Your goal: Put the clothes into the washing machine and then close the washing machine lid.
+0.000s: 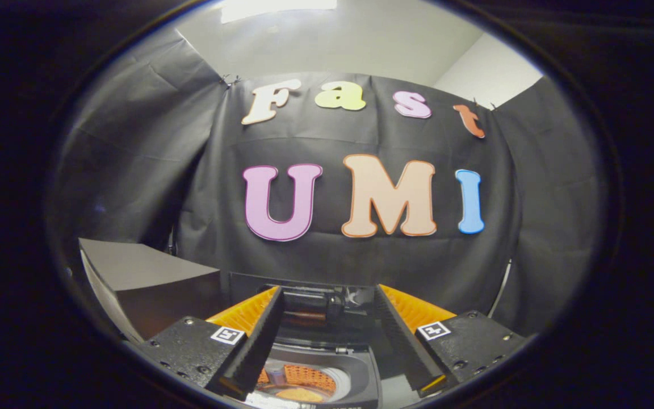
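Note:
My gripper (328, 291) is open, its two fingers spread wide with nothing between them. Below and between the fingers stands a small dark washing machine (355, 366). Its round drum opening (301, 382) is uncovered, so I look down into it. Orange patches show inside the drum; I cannot tell whether they are cloth or a reflection. Just beyond the fingertips is the machine's rear part (310, 309), dark and shiny, which looks like the raised lid and its hinge. The fingers hover above the machine without touching it.
A grey box (151, 281) with a slanted top stands to the left of the machine, close to the left finger. The black cloth wall (361, 261) hangs right behind the machine, and side cloths close in on both sides.

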The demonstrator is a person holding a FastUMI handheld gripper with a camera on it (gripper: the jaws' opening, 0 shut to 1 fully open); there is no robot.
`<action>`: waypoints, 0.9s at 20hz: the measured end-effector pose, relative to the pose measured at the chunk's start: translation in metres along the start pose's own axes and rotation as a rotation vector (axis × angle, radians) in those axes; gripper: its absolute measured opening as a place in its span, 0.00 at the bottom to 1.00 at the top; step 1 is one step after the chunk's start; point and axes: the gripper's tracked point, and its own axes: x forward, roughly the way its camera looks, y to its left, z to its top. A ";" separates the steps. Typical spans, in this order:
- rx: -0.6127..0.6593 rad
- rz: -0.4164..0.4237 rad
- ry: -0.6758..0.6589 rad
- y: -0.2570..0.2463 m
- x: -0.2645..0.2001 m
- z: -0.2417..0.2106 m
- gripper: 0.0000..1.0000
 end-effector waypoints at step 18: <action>0.004 -0.072 0.291 0.050 0.236 -0.106 0.95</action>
